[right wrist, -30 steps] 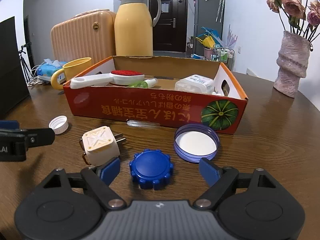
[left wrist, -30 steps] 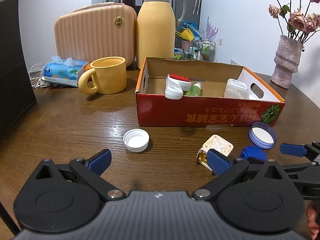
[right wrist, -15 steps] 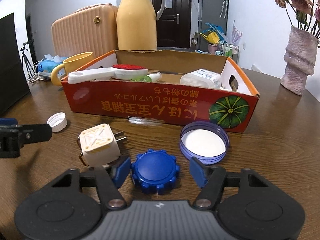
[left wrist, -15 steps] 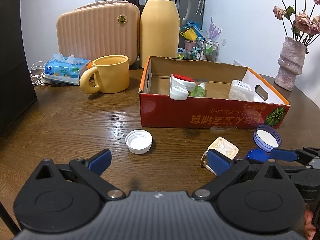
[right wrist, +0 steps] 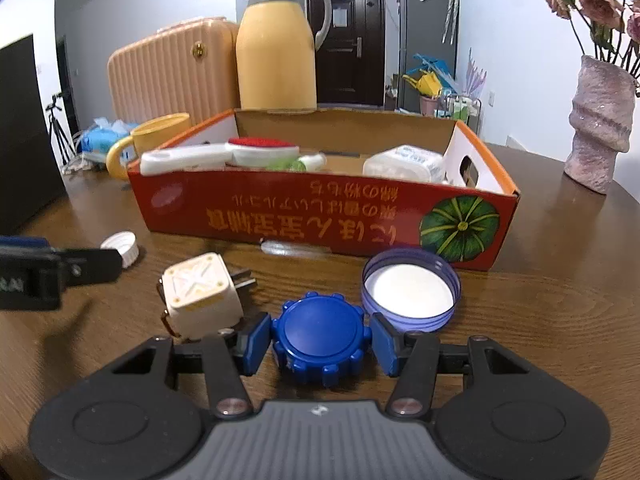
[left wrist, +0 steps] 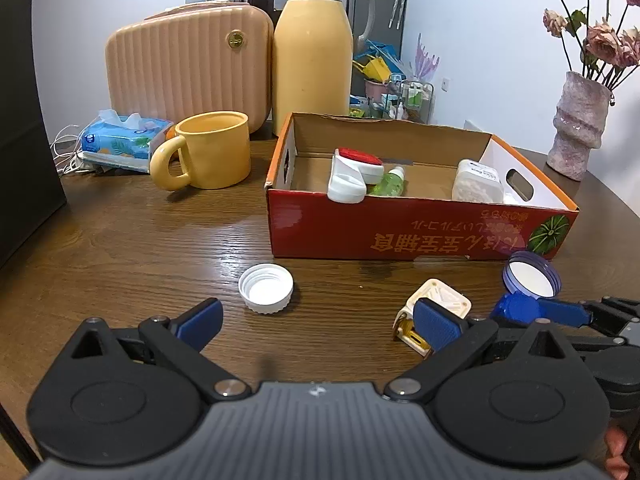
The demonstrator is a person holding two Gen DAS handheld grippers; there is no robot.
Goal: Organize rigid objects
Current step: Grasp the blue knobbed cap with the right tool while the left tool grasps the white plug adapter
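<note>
A blue ridged cap [right wrist: 322, 334] lies on the wooden table between my right gripper's [right wrist: 322, 342] blue pads. The jaws are closing and both pads look pressed against its rim. In the left wrist view the same cap [left wrist: 514, 307] shows beside one right finger [left wrist: 560, 312]. A white plug adapter [right wrist: 200, 292] lies just left of it and an upturned purple lid [right wrist: 410, 290] just beyond. My left gripper [left wrist: 318, 318] stands open with nothing in it, a white screw cap [left wrist: 266, 288] just ahead. The red cardboard box [right wrist: 320, 216] holds a brush, a green bottle and a white container.
A yellow mug [left wrist: 214, 150], a yellow thermos [left wrist: 314, 52], a peach case [left wrist: 188, 64] and a tissue pack [left wrist: 120, 140] stand behind and left of the box. A pink vase [right wrist: 600, 120] stands far right. A dark panel [left wrist: 24, 120] rises on the left.
The right jaws have closed in from wide apart onto the blue cap, and the right gripper has edged forward around it. The left gripper has stayed open and still.
</note>
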